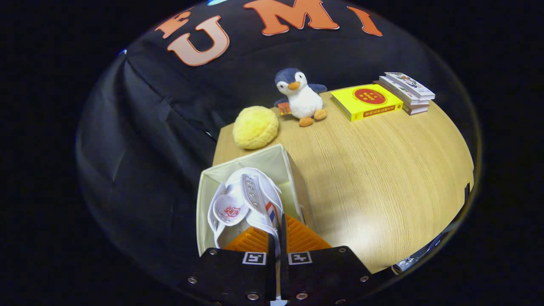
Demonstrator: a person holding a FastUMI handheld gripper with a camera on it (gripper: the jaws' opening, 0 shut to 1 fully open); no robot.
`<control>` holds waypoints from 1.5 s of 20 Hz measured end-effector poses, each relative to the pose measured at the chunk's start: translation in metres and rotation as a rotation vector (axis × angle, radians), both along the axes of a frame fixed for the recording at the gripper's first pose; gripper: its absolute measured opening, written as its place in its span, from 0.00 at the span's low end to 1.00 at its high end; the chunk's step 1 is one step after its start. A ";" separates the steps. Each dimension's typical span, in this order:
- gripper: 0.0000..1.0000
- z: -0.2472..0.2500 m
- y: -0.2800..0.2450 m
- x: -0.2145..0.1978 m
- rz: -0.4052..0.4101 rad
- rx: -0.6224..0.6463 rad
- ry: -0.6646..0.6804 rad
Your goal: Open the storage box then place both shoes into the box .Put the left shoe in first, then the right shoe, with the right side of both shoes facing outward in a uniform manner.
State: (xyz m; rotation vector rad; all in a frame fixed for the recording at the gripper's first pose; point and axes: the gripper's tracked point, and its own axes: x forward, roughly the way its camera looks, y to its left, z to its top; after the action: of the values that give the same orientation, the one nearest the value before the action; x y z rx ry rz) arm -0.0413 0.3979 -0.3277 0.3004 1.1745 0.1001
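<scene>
White shoe [246,199] inside open cream storage box [278,163], orange fingers [276,238] pinched together on its rim.

The tool [276,238] had its two orange fingers [250,240] nearly together, pinching the heel edge of a white shoe [246,199] that sat inside the open storage box [272,163] just ahead of them. The box stood on the table [382,170]. Beyond it lay a yellow plush bun [255,127], then a toy penguin [301,97], with a yellow book [366,101] and stacked books [409,91] farther right.
</scene>
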 end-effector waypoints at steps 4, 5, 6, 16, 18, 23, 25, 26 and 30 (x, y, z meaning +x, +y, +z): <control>0.46 0.003 0.028 -0.013 0.055 0.106 0.038; 0.52 0.009 0.030 -0.011 0.076 0.117 0.012; 0.62 0.017 0.028 -0.009 0.098 0.120 -0.010; 0.99 0.079 -0.055 0.022 0.162 0.145 -0.369; 0.99 0.093 -0.080 0.027 0.153 0.142 -0.448; 0.99 0.118 -0.153 0.040 0.125 0.103 -0.584; 0.99 0.131 -0.182 0.046 0.107 0.093 -0.646; 0.99 0.143 -0.196 0.050 0.097 0.085 -0.695; 0.98 0.179 -0.261 0.062 0.043 0.029 -0.881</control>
State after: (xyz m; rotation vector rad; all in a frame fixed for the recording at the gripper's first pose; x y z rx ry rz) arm 0.0209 0.1369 -0.1484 0.2174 0.3050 0.2575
